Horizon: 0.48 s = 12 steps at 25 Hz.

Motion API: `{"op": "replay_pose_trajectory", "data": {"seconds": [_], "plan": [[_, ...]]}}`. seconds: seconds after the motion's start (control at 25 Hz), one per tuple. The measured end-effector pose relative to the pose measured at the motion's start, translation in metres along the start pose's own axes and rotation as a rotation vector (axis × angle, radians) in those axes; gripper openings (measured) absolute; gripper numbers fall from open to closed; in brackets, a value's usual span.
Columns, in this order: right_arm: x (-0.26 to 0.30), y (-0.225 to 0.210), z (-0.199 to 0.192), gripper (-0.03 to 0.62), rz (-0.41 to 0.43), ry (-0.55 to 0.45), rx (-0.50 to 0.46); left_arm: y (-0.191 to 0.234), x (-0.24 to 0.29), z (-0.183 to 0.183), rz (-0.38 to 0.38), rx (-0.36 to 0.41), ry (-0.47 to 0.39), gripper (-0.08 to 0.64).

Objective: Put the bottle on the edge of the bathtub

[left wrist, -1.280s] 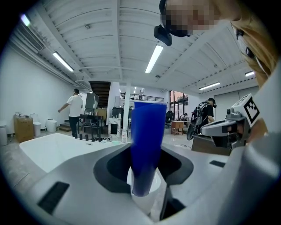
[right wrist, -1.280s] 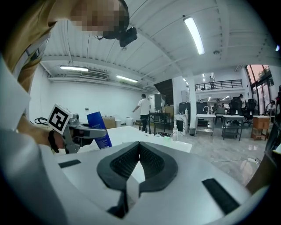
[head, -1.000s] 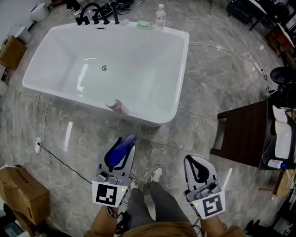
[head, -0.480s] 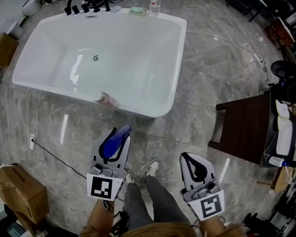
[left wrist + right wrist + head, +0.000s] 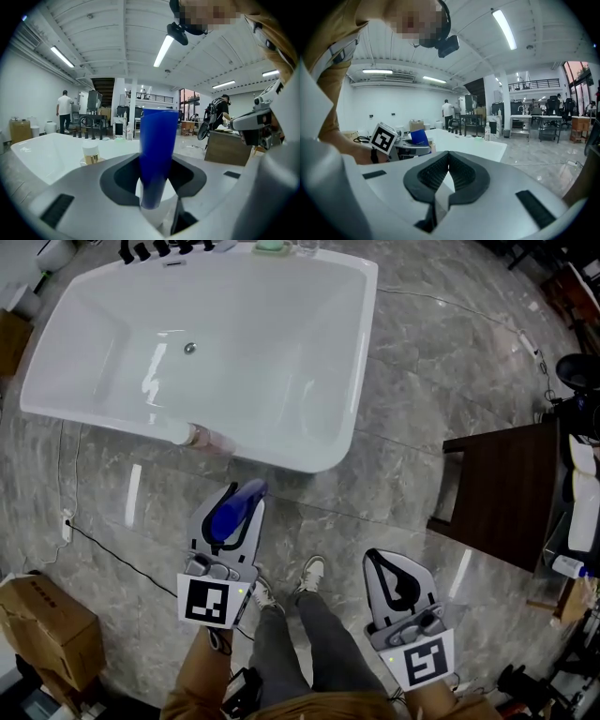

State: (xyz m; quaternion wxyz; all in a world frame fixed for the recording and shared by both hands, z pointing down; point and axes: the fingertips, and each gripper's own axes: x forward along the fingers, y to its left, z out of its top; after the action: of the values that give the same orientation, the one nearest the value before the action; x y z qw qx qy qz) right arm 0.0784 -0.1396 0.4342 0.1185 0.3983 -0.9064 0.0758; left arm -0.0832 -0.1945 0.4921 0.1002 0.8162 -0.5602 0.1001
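My left gripper point(image 5: 246, 494) is shut on a blue bottle point(image 5: 228, 515), held just short of the near rim of the white bathtub point(image 5: 309, 460). In the left gripper view the blue bottle point(image 5: 157, 150) stands upright between the jaws of that gripper point(image 5: 154, 165), with the tub point(image 5: 42, 150) behind it. A small white-capped bottle point(image 5: 190, 435) sits on the near rim, left of my left gripper. My right gripper point(image 5: 378, 557) hangs over the floor to the right, shut and holding nothing; in its own view the right gripper point(image 5: 448, 154) has its pads touching.
Black taps point(image 5: 150, 249) and a green soap point(image 5: 271, 245) sit at the tub's far rim. A dark wooden table point(image 5: 497, 502) stands on the right, a cardboard box point(image 5: 42, 624) at the lower left. A cable point(image 5: 103, 549) lies across the marble floor. The person's shoes point(image 5: 312, 573) are between the grippers.
The tub has slid up and left in the head view. Both grippers sit a little lower. The left one still holds the blue bottle; the right one stays shut.
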Motion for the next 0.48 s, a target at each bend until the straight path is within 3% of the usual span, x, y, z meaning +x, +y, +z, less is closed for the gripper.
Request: {"op": "replay_pose_trajectory", "data": {"seconds": [0.48], "plan": [[0.013, -0.004, -0.023, 0.005, 0.010, 0.014, 0.021, 0.007, 0.040, -0.036, 0.001, 0.013, 0.007, 0.158]]}}
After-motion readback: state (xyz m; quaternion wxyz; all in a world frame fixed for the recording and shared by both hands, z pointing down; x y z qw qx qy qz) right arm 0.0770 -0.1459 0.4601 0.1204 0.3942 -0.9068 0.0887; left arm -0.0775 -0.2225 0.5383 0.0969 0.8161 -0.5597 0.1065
